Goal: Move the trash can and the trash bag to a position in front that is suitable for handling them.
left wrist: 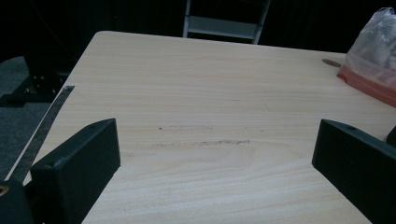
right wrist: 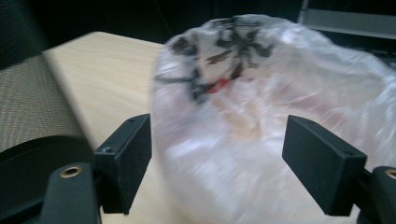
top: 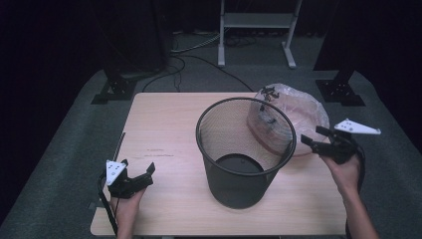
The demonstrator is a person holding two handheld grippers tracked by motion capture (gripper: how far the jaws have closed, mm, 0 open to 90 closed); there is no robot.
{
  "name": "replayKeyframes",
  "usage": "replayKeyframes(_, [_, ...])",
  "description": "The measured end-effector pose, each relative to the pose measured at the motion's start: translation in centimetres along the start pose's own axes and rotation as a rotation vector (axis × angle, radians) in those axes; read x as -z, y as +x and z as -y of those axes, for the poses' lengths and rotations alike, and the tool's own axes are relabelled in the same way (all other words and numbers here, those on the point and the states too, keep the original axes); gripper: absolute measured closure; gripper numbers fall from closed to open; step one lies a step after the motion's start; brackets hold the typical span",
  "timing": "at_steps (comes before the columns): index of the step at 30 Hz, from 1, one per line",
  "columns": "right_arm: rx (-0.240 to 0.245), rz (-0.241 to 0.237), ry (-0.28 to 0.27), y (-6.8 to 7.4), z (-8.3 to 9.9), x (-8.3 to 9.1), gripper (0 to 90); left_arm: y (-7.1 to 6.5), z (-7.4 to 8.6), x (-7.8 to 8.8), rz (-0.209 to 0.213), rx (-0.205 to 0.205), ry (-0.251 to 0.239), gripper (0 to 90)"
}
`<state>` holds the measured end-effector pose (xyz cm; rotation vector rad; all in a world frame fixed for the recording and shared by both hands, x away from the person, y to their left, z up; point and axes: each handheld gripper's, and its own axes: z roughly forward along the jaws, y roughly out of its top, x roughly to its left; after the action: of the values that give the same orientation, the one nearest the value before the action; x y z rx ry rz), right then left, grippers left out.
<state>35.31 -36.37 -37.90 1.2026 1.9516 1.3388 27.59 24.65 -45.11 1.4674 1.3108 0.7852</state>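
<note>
A black wire-mesh wastebasket (top: 245,152) stands upright in the middle of the wooden table (top: 159,129). Behind it to the right lies a clear plastic bag (top: 298,112) with black print and reddish contents; the same bag (right wrist: 261,116) looms close in the right gripper view. My right gripper (top: 315,139) is open at the bag's near right side, its jaws spread wide on either side of the bag, and I cannot tell whether they touch it. My left gripper (top: 138,172) is open over bare wood at the table's front left, holding nothing. The bag's edge (left wrist: 373,60) also shows in the left gripper view.
The basket's mesh wall (right wrist: 32,112) is close on the left of the right gripper. A white metal stand (top: 256,30) and cables (top: 189,62) are on the carpet beyond the table. Black stand feet (top: 112,89) flank the far corners.
</note>
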Motion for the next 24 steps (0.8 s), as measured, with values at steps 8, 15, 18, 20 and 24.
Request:
replayKeyframes(8, [-0.010, 0.040, 0.082, -3.1, -3.1, -5.8, 25.0, 0.2, 0.1, 0.0, -0.003, 0.001, 0.000, 0.0])
replayKeyframes(15, [-0.016, 0.095, 0.186, -4.4, -4.1, -10.3, 25.1, 0.0, 0.1, -0.1, 0.002, -0.011, 0.004, 0.0])
replayKeyframes(18, [-0.015, 0.123, 0.223, -4.6, -4.3, -11.7, 25.1, 0.0, 0.1, -0.2, 0.002, -0.011, 0.002, 0.0])
replayKeyframes(20, [-0.031, 0.132, 0.241, -4.7, -4.3, -12.5, 25.6, 0.0, 0.1, -0.1, 0.001, -0.012, -0.001, 0.0])
replayKeyframes(24, [-0.046, 0.147, 0.274, -4.8, -4.1, -13.4, 27.4, 0.0, 0.0, -0.1, 0.004, -0.008, -0.009, 0.0])
